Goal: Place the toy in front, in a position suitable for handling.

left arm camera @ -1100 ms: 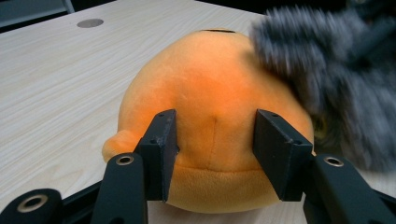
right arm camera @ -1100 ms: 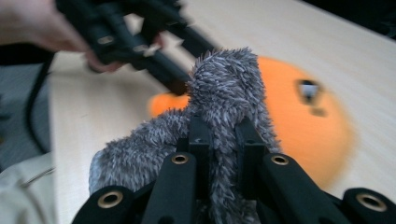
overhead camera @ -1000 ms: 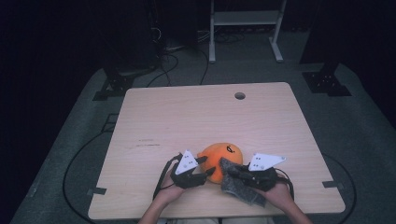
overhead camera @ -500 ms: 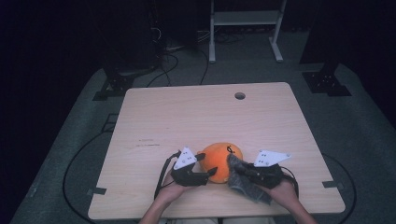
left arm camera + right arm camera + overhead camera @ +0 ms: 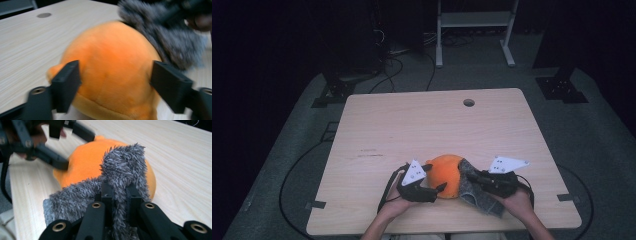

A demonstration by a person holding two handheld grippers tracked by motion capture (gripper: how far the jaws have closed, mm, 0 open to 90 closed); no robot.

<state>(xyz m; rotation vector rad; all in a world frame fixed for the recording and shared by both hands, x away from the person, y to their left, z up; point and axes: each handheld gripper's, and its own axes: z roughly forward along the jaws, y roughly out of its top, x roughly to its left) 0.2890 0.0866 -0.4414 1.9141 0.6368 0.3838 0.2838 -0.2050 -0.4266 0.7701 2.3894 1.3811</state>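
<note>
The orange plush lies on the table near its near edge, between the two tools. It is a rounded dome with no clear long axis; a small nub sticks out low on its far side in the left gripper view, and a paler seam runs along its base. Its cloth is smooth, short-piled and bright orange. A shaggy grey piece joins it on the right and drapes down toward the person, so the whole thing runs roughly left to right across the table; whether the grey part is sewn to the orange one is hard to tell.

The left tool has just been opening; its jaws now stand wide on either side of the orange dome, just beside the cloth and, as far as the blurred view shows, not pressing it. The right tool is clamped narrow on a fold of the grey fur, which bunches up between its pads.
</note>
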